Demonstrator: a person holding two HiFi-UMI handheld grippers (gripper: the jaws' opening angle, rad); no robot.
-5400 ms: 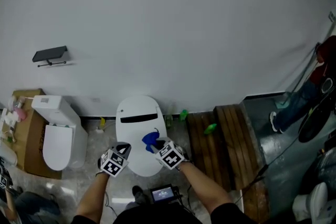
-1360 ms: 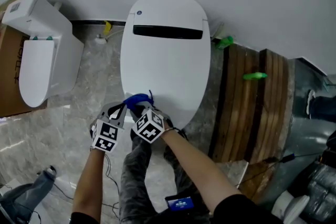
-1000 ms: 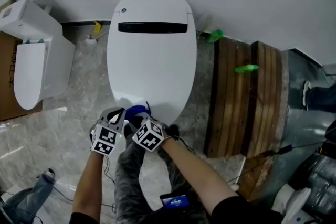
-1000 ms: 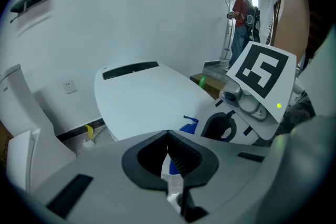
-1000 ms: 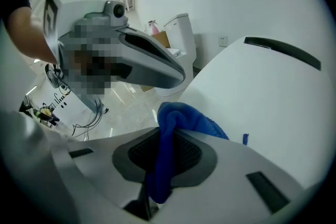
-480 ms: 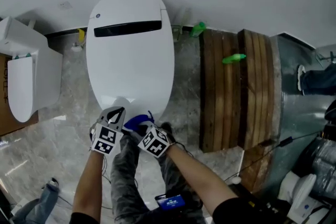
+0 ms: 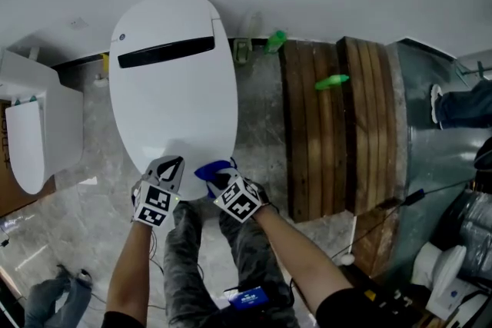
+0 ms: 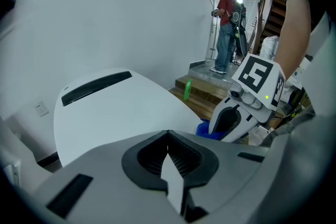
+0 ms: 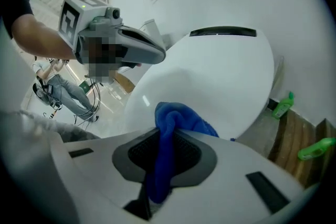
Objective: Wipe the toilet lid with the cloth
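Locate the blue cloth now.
In the head view the blue cloth sits low centre, clamped in the right gripper at the near edge of the toilet lid, just right of the left gripper.

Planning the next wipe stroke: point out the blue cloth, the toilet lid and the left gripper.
blue cloth (image 9: 176, 115), right gripper view, bunched top of the cloth.
toilet lid (image 7: 173, 100), head view, bare middle.
left gripper (image 7: 172, 164), head view, tips of its shut jaws.

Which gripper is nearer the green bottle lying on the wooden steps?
Right. In the head view the right gripper sits below-left of the green bottle; the left gripper is farther left, beyond it.
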